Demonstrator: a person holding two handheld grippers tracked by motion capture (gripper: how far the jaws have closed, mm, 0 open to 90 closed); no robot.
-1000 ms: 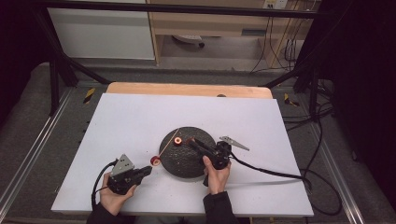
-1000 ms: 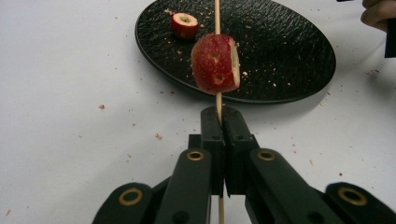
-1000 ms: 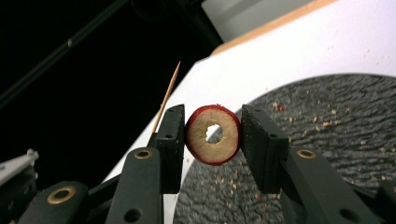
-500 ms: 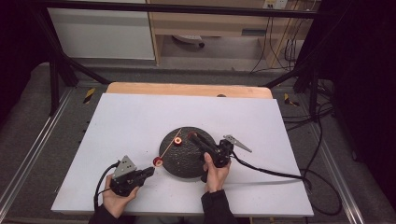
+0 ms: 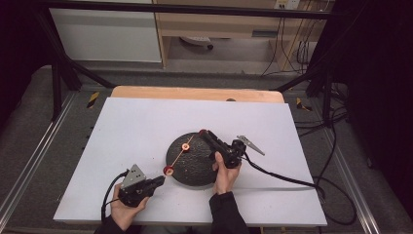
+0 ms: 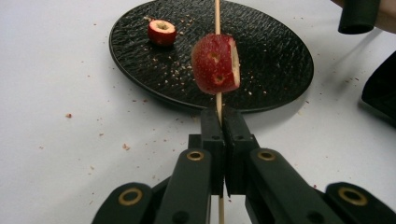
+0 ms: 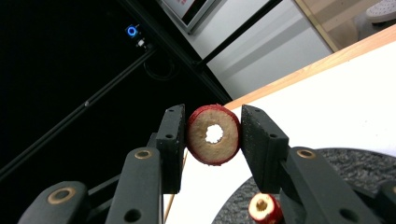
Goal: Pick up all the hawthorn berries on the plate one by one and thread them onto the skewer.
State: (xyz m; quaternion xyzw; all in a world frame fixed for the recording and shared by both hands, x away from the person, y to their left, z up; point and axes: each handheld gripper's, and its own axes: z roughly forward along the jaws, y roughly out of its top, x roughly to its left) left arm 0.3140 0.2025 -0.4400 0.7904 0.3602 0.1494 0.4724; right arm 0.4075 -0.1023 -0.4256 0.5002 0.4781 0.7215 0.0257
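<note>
A black textured plate (image 5: 197,168) lies on the white table top. My left gripper (image 5: 159,180) (image 6: 223,116) is shut on the near end of a thin wooden skewer (image 6: 217,14), which slants up over the plate. One red fruit slice (image 6: 215,63) (image 5: 168,170) is threaded on it just past the jaws. A second cored piece (image 6: 162,31) (image 5: 185,146) lies on the plate beside the skewer. At the skewer's far end, my right gripper (image 5: 201,133) (image 7: 212,123) is shut on a ring-shaped red slice (image 7: 226,145) with its hole showing between the pads.
Crumbs dot the plate and the white top (image 5: 141,122) near it. A wooden strip (image 5: 195,92) borders the far edge. The right gripper's cable (image 5: 285,179) trails off to the right. Black frame legs and shelving stand beyond the table.
The left gripper and skewer have crept slightly right. The right gripper with its slice has edged a little farther from the person, along the skewer's far end.
</note>
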